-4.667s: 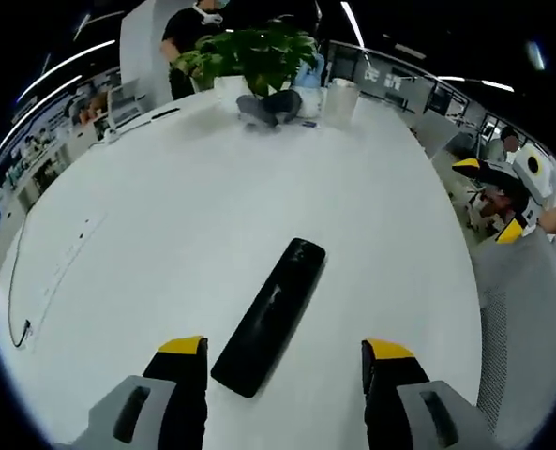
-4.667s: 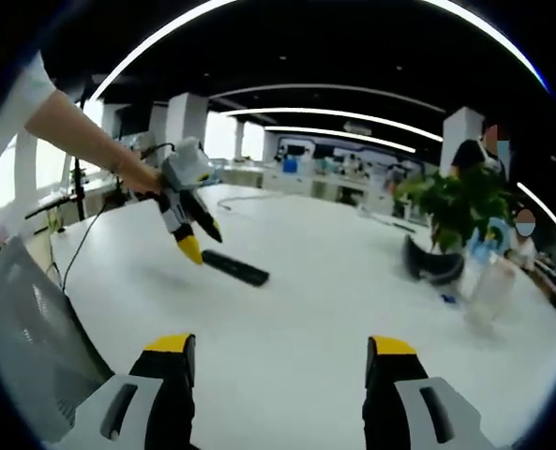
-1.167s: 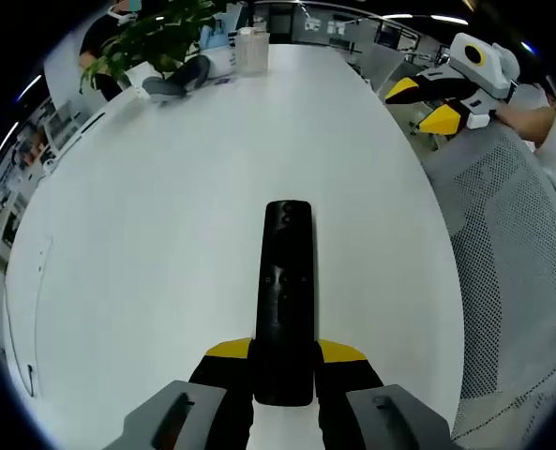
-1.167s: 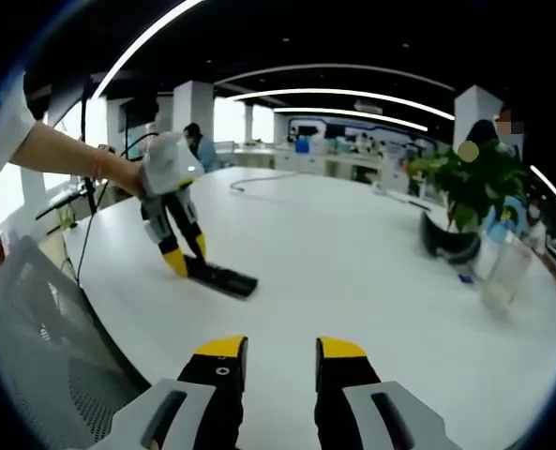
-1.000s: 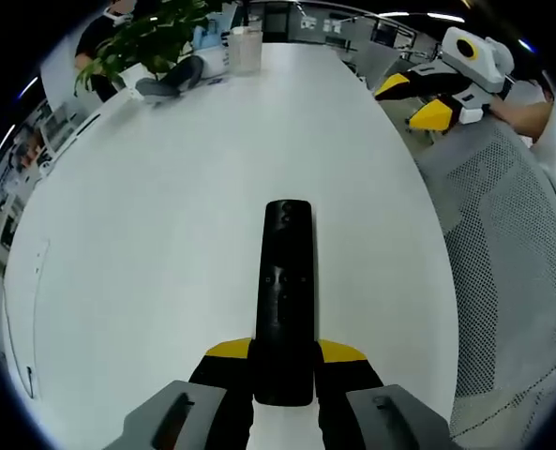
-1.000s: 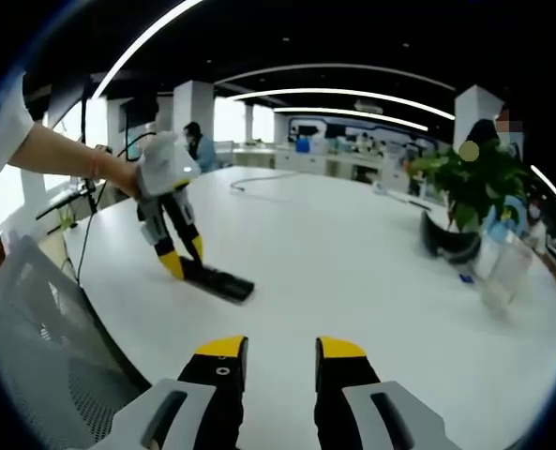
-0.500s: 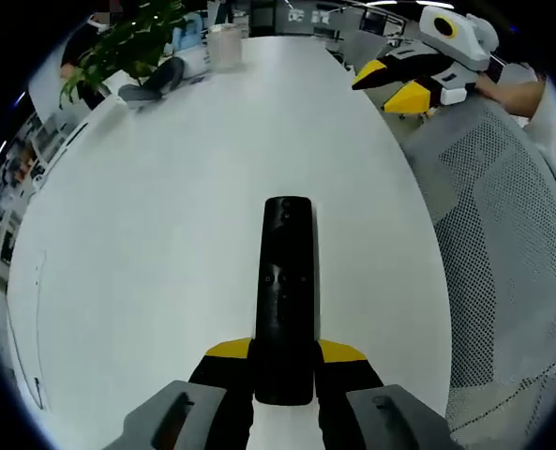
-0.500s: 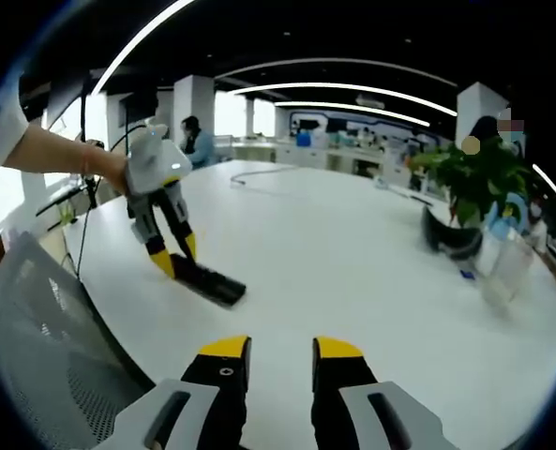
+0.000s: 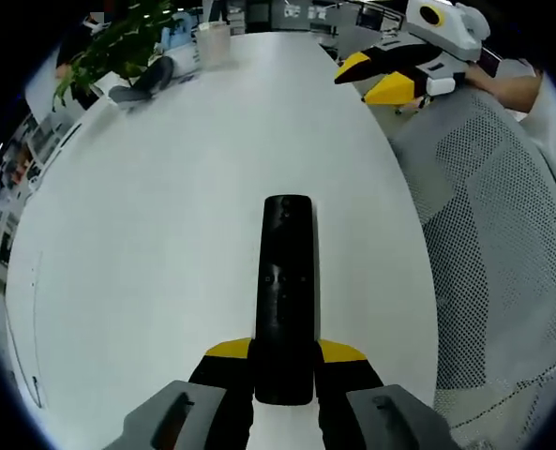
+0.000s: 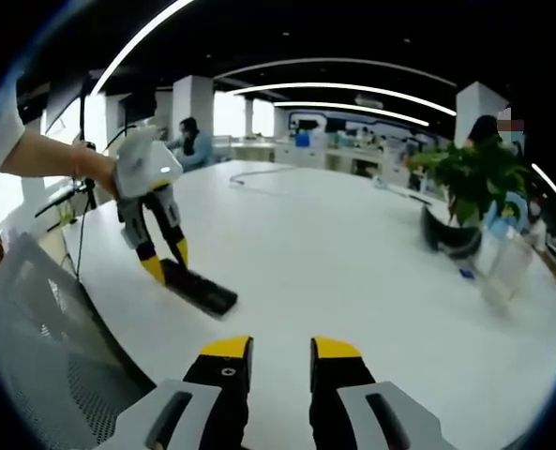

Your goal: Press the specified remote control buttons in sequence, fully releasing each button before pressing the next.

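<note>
A long black remote (image 9: 285, 281) points away from me on the white table (image 9: 165, 206), its near end clamped between the yellow-tipped jaws of my left gripper (image 9: 284, 352). In the right gripper view the same remote (image 10: 201, 289) lies low at the table's near-left edge, with the left gripper (image 10: 165, 262) shut on its end and a hand holding that gripper. My right gripper (image 10: 279, 349) hovers over the table's front edge, jaws drawn close, nothing between them. It also appears at the upper right as the right gripper (image 9: 369, 79), away from the remote.
A potted plant (image 10: 465, 187), a dark curved object (image 10: 443, 239) and a clear bottle (image 10: 498, 272) stand at the far end of the table. A grey mesh chair (image 9: 484, 234) sits along the table's edge. A thin cable (image 9: 34, 319) lies on the left.
Since 4.7 s ago both grippers closed, the left one on the remote. Over the last second the left gripper and remote shifted left in the right view; the right gripper came nearer.
</note>
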A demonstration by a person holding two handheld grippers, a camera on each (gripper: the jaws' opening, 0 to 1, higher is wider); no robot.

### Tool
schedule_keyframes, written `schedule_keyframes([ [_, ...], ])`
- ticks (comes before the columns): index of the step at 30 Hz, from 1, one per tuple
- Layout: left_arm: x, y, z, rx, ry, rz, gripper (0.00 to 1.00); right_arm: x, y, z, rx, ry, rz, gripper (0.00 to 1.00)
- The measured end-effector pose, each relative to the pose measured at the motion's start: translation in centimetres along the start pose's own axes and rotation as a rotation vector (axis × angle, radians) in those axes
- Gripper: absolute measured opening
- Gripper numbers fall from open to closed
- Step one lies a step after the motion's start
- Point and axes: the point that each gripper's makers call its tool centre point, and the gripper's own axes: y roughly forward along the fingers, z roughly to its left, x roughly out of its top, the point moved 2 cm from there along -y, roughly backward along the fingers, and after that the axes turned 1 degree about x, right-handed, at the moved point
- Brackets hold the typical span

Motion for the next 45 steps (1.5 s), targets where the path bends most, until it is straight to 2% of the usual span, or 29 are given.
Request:
schedule_keyframes([
  [6, 0.0, 0.1, -1.1, -0.008, 0.024, -0.009, 0.23, -0.2, 0.1, 0.1, 0.014, 0.005, 0.007, 0.14],
  [13, 0.0, 0.2, -2.1, -0.006, 0.015, -0.018, 0.24, -0.1, 0.2, 0.3, 0.029, 0.001, 0.006, 0.13],
  [16, 0.0, 0.3, -2.4, 0.009, 0.04, -0.012, 0.24, -0.1, 0.2, 0.4, 0.034, 0.004, 0.003, 0.11],
  [19, 0.1, 0.3, -2.6, 0.03, 0.053, 0.021, 0.24, 0.9, 0.1, 1.0, 0.07, 0.019, -0.058, 0.1],
  [23, 0.2, 0.4, -3.2, 0.038, 0.054, 0.035, 0.24, 0.3, 0.2, 1.0, 0.064, 0.004, -0.02, 0.06],
  [26, 0.1, 0.3, -3.5, 0.039, 0.043, 0.027, 0.24, 0.5, 0.2, 1.0, 0.069, 0.015, -0.033, 0.06],
  [45, 0.1, 0.4, -5.4, 0.043, 0.019, 0.026, 0.24, 0.2, 0.3, 1.4, 0.085, 0.016, -0.013, 0.04],
])
